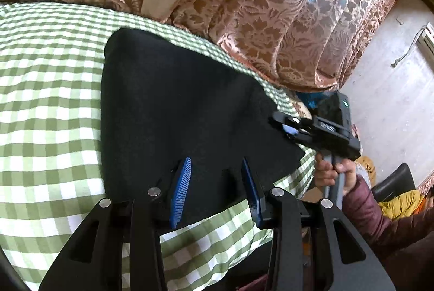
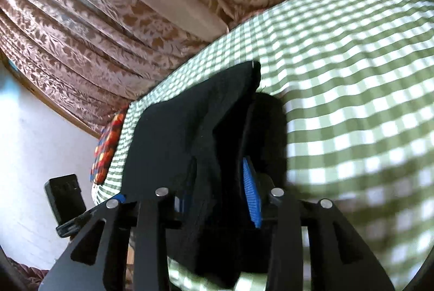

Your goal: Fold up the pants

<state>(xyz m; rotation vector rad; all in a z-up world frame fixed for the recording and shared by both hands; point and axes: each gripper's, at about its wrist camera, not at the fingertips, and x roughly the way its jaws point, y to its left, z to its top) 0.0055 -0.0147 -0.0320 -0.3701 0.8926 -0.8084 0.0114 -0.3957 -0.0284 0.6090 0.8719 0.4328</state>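
Note:
Black pants (image 1: 173, 112) lie folded on a green-and-white checked cloth (image 1: 48, 101). My left gripper (image 1: 217, 163) is open, its blue pads apart just above the near edge of the pants, holding nothing. My right gripper (image 1: 287, 128) shows in the left wrist view at the pants' right edge, held by a hand in a maroon sleeve. In the right wrist view the right gripper (image 2: 217, 171) has black pants fabric (image 2: 190, 128) bunched and draped between its fingers (image 2: 251, 190); the left pad is hidden by cloth. The pants edge is lifted off the checked cloth (image 2: 352, 101).
Brown floral curtains (image 1: 244, 6) hang right behind the bed. A bare floor (image 1: 385, 90) lies to the right, with a dark chair and yellow clothing (image 1: 401, 201). A red patterned cushion (image 2: 107, 150) sits at the bed's far edge. The left gripper's body (image 2: 65, 196) shows at lower left.

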